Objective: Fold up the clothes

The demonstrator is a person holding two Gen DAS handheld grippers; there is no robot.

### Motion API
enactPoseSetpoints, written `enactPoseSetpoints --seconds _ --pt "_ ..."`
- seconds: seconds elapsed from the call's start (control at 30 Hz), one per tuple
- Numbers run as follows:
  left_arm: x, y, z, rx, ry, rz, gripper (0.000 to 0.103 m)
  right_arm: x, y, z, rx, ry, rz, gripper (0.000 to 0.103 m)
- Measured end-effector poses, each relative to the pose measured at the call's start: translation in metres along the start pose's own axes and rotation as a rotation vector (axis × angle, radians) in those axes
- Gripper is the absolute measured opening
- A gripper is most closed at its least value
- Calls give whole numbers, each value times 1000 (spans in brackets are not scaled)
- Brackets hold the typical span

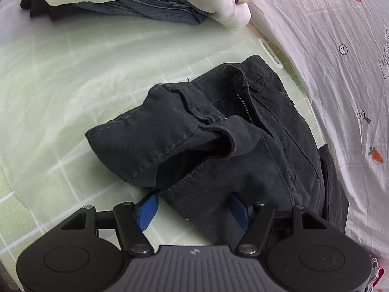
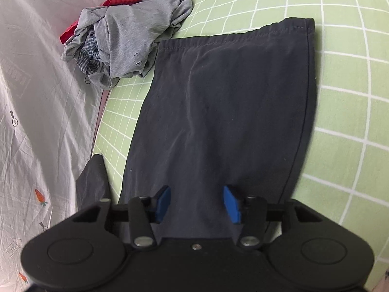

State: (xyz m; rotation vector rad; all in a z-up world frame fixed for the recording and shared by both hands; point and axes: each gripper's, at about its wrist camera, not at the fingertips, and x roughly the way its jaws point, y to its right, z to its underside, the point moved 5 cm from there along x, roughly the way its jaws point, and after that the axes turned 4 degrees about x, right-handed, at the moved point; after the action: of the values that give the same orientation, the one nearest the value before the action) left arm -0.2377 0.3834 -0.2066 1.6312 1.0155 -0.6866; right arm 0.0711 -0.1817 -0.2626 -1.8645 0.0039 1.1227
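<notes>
A pair of black trousers (image 1: 218, 131) lies on the green checked sheet (image 1: 73, 77). In the left wrist view its waist end is bunched, with the zip open and the waistband folded over. My left gripper (image 1: 193, 209) is open, its blue pads either side of the cloth's near edge. In the right wrist view the trouser legs (image 2: 223, 102) lie flat, hems at the far end. My right gripper (image 2: 197, 203) is open just above the leg cloth, holding nothing.
A stack of folded clothes (image 1: 136, 2), white on top of denim and black, sits at the far left. A crumpled pile of grey, checked and red clothes (image 2: 121, 39) lies by the leg hems. A white carrot-print sheet (image 2: 36, 97) borders the green sheet.
</notes>
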Motion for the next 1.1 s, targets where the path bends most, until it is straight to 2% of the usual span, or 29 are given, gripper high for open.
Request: enactPoseSetpoints --seconds 0.03,0.1,0.13,0.17,0.23,0.37,0.47,0.6,0.67,0.7,0.77,0.83,0.93,1.1 --pt "-1 0 -1 6 5 -4 52 1 -3 1 -24 0 14 38" --pt "-2 1 -3 19 16 -13 43 2 -8 2 -79 0 57 31" --pt "-3 2 -4 25 21 -17 41 -1 -8 0 -90 11 76 31" --pt "-4 3 -6 31 26 -22 40 -4 -8 -1 -100 22 95 33" --pt "-5 -1 -6 13 23 -12 39 -12 -7 -4 -117 51 122 50" --pt "-6 -2 -2 14 22 -17 39 -27 10 -15 -80 78 143 52" --pt "-5 0 -1 27 14 -20 38 -37 30 -17 12 62 115 50" --pt "0 4 3 30 -1 -18 38 -46 45 -15 65 53 109 52" --pt "1 5 4 35 1 -20 38 -45 47 -15 84 54 74 59" --pt "2 5 4 31 1 -19 38 -43 46 -16 92 49 51 66" --pt "4 4 3 13 -2 -10 38 -37 42 -17 107 40 4 71" --pt "6 2 2 -4 -10 -1 38 -32 35 -15 99 33 -3 79" --pt "7 2 1 -12 -12 4 38 -22 29 -4 110 -59 -53 79" --pt "9 1 0 -16 -14 10 38 -9 21 19 152 -153 -108 78"
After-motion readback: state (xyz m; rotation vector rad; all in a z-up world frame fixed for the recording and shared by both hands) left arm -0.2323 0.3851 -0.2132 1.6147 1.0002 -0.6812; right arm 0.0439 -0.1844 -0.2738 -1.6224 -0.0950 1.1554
